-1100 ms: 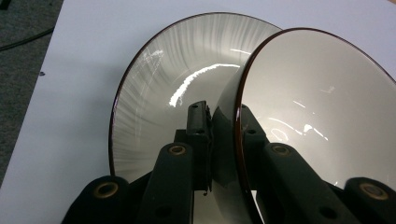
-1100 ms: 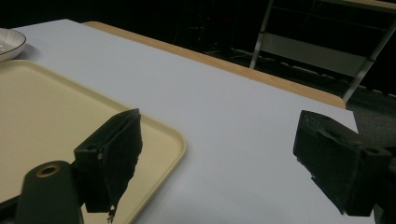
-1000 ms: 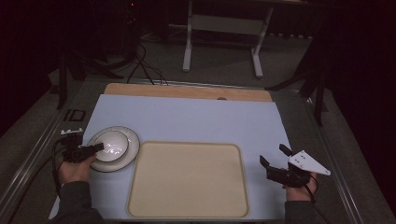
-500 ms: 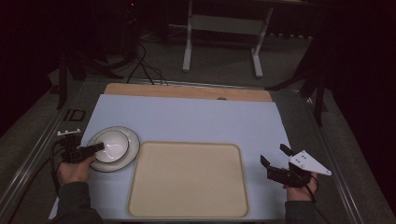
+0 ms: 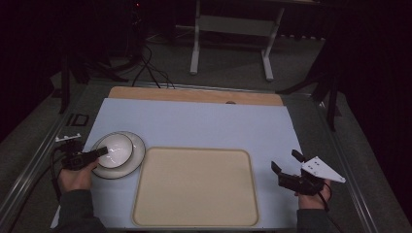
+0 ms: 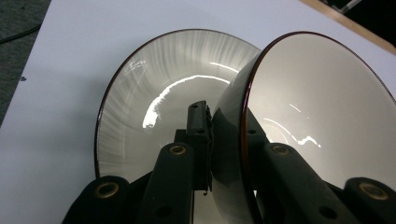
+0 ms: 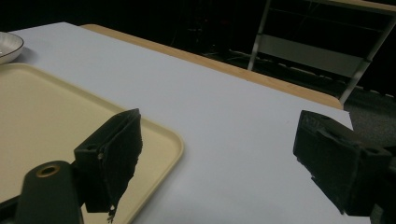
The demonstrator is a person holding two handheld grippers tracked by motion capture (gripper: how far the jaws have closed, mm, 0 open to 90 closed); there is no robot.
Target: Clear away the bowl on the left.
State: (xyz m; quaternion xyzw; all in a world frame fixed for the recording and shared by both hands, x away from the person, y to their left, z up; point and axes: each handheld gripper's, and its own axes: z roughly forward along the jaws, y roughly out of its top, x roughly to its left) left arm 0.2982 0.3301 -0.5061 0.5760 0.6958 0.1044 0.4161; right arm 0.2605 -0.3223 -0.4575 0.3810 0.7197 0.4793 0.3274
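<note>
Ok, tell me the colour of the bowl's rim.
Dark reddish-brown, edging the glossy cream bowl; it shows best in the left gripper view.

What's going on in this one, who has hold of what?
A person works at the table with a gripper in each hand. The left gripper is clamped on the rim of a white bowl, one jaw inside and one outside, tilting it over a white plate. The right gripper hangs open with nothing between its jaws, near the right edge of an empty beige tray on the blue-white mat.
</note>
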